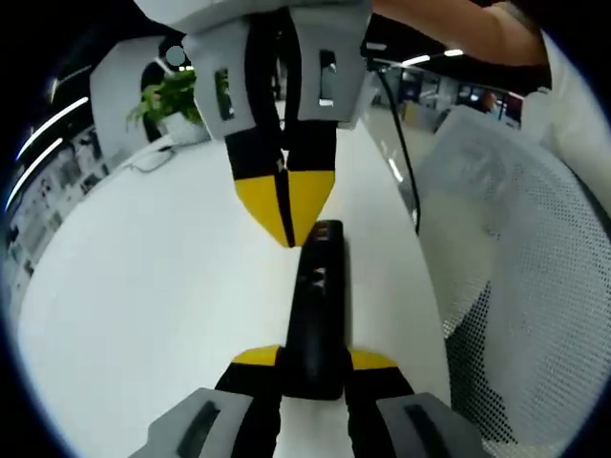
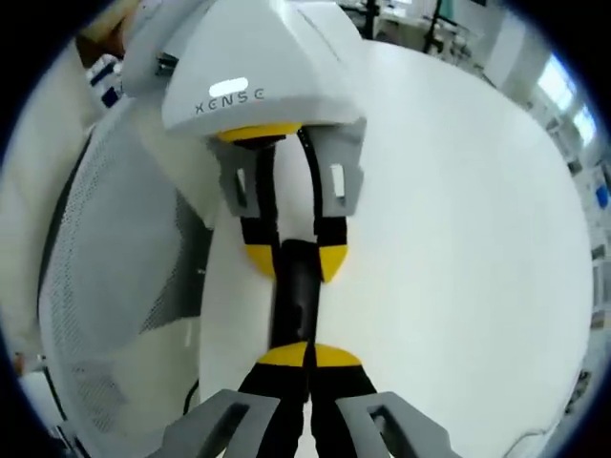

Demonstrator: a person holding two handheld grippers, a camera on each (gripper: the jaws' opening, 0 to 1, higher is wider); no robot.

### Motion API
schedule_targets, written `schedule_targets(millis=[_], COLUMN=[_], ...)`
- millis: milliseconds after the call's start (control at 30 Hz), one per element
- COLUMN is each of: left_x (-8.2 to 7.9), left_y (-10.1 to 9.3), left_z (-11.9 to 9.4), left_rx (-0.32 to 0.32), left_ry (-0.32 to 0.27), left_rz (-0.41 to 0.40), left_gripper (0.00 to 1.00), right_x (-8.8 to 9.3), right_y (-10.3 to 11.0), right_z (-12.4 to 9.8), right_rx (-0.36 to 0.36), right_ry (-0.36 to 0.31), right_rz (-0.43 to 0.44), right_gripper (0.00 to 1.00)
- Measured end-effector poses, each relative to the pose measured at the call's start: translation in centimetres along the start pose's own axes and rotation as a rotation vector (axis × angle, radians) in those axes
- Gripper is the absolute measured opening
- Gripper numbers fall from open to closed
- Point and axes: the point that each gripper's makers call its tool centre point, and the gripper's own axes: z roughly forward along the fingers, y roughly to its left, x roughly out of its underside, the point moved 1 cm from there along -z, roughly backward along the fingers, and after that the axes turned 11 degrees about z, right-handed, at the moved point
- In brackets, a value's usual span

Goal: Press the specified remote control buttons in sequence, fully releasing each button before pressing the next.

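Left gripper view, nearest the lens: the left gripper (image 1: 313,361) has its two yellow-tipped jaws clamped on the near end of a black remote control (image 1: 316,310), one jaw against each long side. The remote control lies lengthwise on a white table (image 1: 143,286) and runs away from the camera. At its far end the right gripper (image 1: 286,212) comes down from the top of the view, jaws pressed together, with the joined yellow tips touching or just above the far end of the remote control; contact cannot be told for certain. To the right of the table stands a white mesh chair back (image 1: 516,248). Farther off, at the table's far left edge, is a green potted plant (image 1: 172,95); ceiling strip lights show beyond.

Right gripper view, nearest the lens: the right gripper (image 2: 307,357) shows its yellow tips closed against each other, resting at the near end of the remote control (image 2: 291,296). Beyond, the left gripper (image 2: 293,260) faces the camera and grips the other end of the remote control between its jaws. The white table (image 2: 458,219) spreads to the right; the mesh chair back (image 2: 115,267) lies to the left.
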Motion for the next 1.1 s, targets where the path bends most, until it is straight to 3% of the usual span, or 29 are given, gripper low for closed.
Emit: schedule_targets(millis=[433,1100], left_x=[0.0,-0.1], left_y=[0.0,0.0], left_z=[0.0,0.0], left_rx=[0.001,-0.002], left_ry=[0.003,0.001], left_rz=[0.0,-0.001], left_gripper=[0.24,0.24], right_x=[0.1,0.7], right_y=[0.5,1.1], right_z=[0.1,2.9], right_rx=[-0.005,-0.047], right_ry=[0.004,0.013], right_rz=[-0.016,0.014], right_gripper=[0.0,0.0])
